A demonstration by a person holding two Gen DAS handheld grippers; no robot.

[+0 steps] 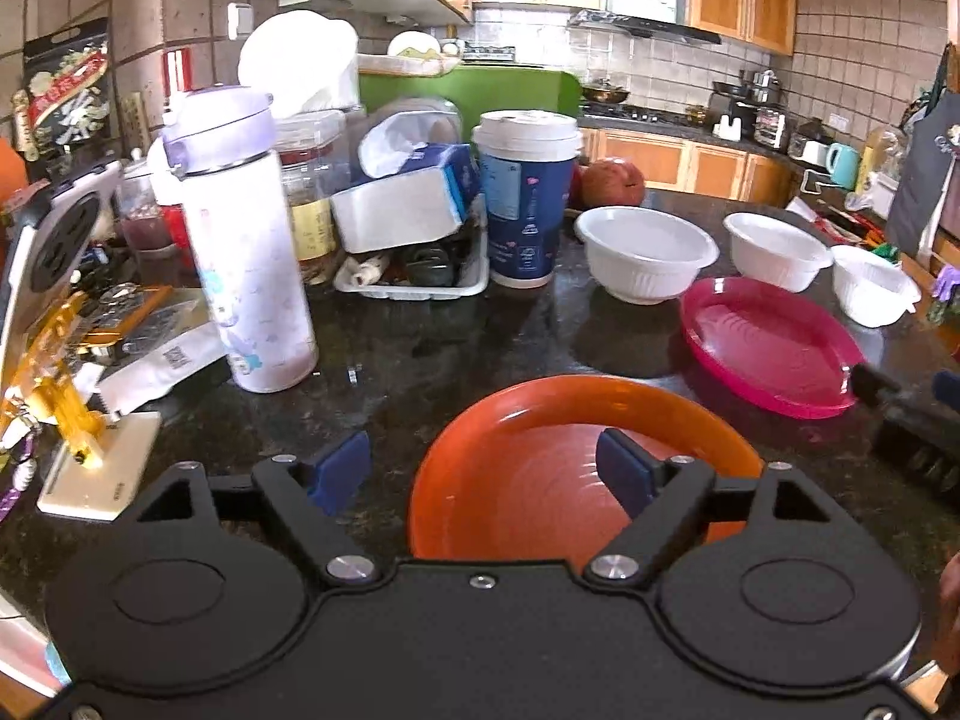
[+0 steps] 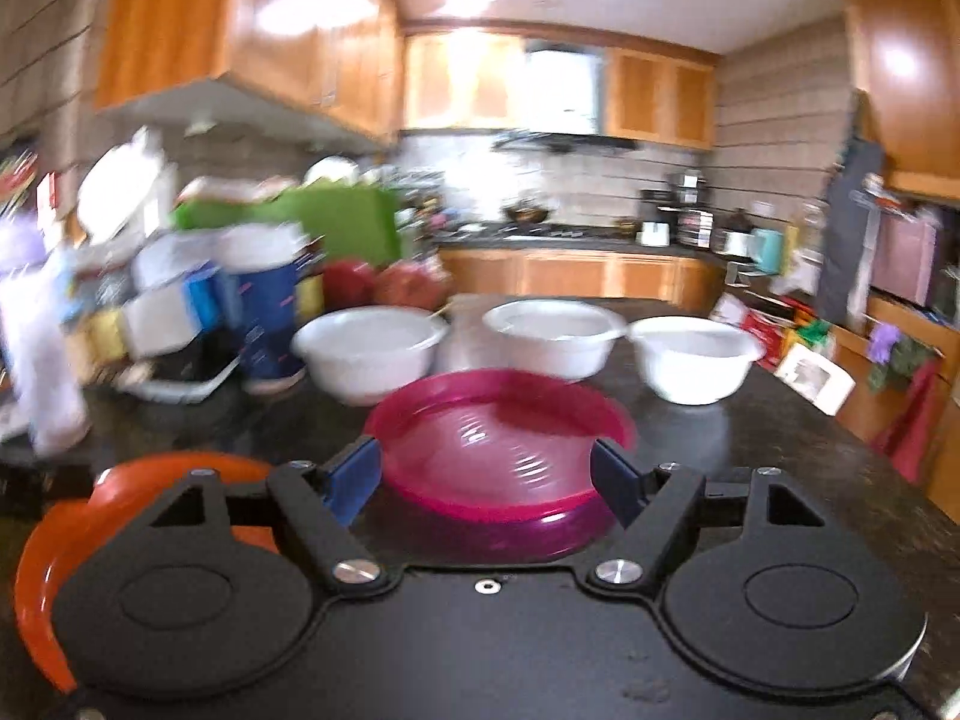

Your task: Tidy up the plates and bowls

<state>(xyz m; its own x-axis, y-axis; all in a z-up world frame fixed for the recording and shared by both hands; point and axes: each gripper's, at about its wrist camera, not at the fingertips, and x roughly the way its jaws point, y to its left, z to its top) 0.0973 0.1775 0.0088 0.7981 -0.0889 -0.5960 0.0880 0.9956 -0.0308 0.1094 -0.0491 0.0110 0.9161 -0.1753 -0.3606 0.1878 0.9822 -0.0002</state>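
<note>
Both grippers stand with fingers apart and hold nothing. Left gripper (image 1: 483, 471) hovers over the near rim of the orange plate (image 1: 540, 480), which lies on the dark worktop (image 1: 390, 348) at its near edge. Right gripper (image 2: 486, 480) frames the pink plate (image 2: 498, 444) beside it. Three white bowls (image 2: 369, 354) sit in a row behind the plates, toward the far edge.
</note>
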